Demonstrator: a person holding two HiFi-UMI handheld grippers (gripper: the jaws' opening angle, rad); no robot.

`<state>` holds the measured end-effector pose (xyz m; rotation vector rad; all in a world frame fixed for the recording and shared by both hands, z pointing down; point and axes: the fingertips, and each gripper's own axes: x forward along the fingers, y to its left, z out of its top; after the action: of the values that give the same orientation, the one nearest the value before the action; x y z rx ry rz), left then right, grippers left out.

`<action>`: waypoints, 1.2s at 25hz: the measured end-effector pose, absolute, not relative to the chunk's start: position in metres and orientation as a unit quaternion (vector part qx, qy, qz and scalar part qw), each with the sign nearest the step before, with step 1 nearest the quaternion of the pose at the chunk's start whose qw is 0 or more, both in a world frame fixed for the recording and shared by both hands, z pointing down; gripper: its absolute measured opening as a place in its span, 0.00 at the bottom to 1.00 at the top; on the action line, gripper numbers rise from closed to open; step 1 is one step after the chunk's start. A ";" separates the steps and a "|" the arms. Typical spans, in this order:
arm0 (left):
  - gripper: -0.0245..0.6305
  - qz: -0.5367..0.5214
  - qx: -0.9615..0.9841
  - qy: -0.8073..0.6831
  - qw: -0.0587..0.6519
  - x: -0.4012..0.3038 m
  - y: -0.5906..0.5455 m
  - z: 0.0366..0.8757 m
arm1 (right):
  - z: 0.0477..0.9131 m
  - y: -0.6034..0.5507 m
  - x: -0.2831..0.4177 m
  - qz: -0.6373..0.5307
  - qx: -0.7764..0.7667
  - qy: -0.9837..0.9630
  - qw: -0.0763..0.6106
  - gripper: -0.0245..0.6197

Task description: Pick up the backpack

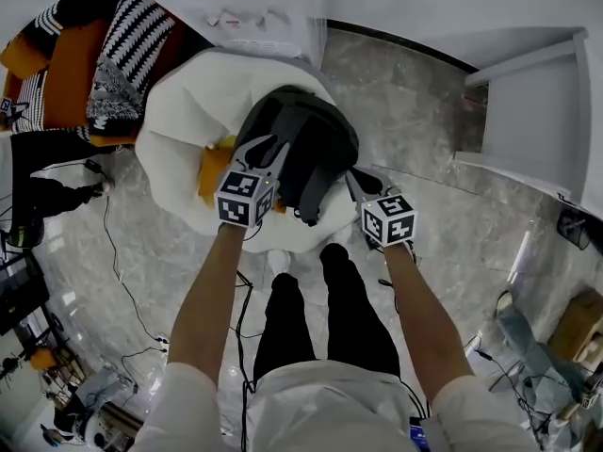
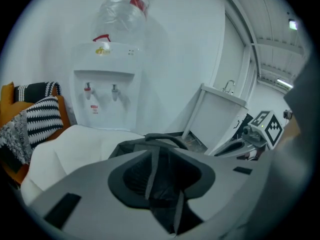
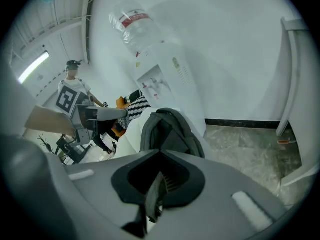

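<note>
The backpack (image 1: 303, 149) - dark grey, with its top handle (image 2: 161, 138) arched up - lies in the hollow of a white beanbag (image 1: 179, 121), toward the beanbag's near side. An orange cushion (image 1: 211, 171) is tucked on the beanbag too, on the backpack's left.

The left gripper (image 1: 268, 149) hangs over the beanbag, angled down at the backpack's left flank. Its two fingers (image 2: 151, 171) stand a little apart, and dark backpack fabric shows in the gap. Whether the pads touch that fabric cannot be told.

The right gripper (image 1: 358, 185) is at the beanbag's near right edge, just beside the backpack's lower corner. Its fingers (image 3: 154, 191) are pressed together with nothing between them, and in its own view the backpack stands ahead of the jaws, clear of them.

Behind the beanbag a water dispenser (image 2: 104, 96) with an upturned bottle (image 2: 125, 6) stands against the wall. To the beanbag's left is an orange chair (image 1: 66, 73) piled with striped cushions (image 1: 132, 36). To the beanbag's right, across the marble floor (image 1: 415, 102), stands a white cabinet (image 1: 537, 111). On the near side of the beanbag are the person's legs (image 1: 320, 318), and cables (image 1: 118, 262) trail over the floor.
</note>
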<state>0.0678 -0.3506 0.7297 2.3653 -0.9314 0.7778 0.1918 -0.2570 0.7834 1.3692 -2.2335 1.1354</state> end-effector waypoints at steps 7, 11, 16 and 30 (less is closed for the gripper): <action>0.34 0.307 0.851 -0.341 0.255 0.064 -0.367 0.775 | 0.813 -0.261 0.191 0.415 0.468 -0.769 0.132 0.21; 0.43 0.309 0.849 -0.335 0.267 0.064 -0.378 0.793 | 0.823 -0.261 0.186 0.426 0.462 -0.769 0.112 0.31; 0.55 0.321 0.853 -0.302 0.280 0.067 -0.385 0.814 | 0.835 -0.263 0.179 0.442 0.459 -0.766 0.083 0.37; 0.48 0.306 0.863 -0.246 0.319 0.081 -0.384 0.829 | 0.837 -0.277 0.166 0.455 0.446 -0.770 0.026 0.35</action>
<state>0.0815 -0.3844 0.8289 2.2679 -0.6480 0.8035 0.1656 -0.2770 0.8367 1.3793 -2.3794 1.4076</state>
